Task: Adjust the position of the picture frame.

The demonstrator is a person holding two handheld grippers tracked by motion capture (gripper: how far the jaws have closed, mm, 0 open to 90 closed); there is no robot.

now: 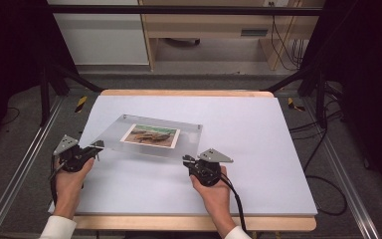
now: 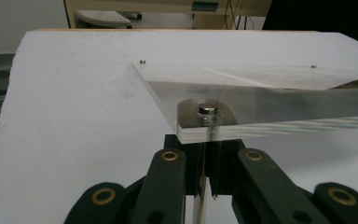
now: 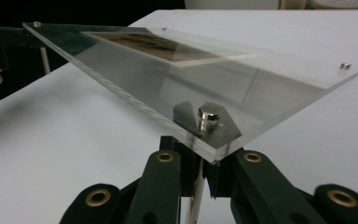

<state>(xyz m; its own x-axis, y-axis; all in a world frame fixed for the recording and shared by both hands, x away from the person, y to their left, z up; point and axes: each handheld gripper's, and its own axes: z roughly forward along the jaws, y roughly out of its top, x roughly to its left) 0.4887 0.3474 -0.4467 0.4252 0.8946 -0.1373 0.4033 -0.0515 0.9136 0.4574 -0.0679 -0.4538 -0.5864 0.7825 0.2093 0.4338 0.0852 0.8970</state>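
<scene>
**Clear frame held at two near corners**

While both hands reach in from the near edge of the surface (image 1: 258, 144), a clear acrylic photo frame (image 1: 189, 137) sits between them, lifted at its near side and tilted so that the far edge lies lower, close to or on the white sheet; from these angles it is hard to tell whether that far edge actually touches. A landscape-format photograph (image 1: 150, 135) in brown and green tones is sandwiched in the middle of the clear panel.

The left gripper (image 1: 97, 146) is closed narrow on the frame's near left corner. In the left gripper view its two black jaws stand almost together under the panel's edge, right below a small silver standoff (image 2: 208, 110) set into that corner. The right gripper (image 1: 186, 160) pinches the near right corner the same way, and in the right gripper view a matching silver bolt head (image 3: 209, 113) sits just above the closed jaws, with the panel sloping away and up to the left.

Tiny metal fasteners mark the far corners as well. Beyond the surface stands a light wooden cabinet (image 1: 204, 25), with dark cables (image 1: 323, 144) trailing on the floor at the right.
</scene>
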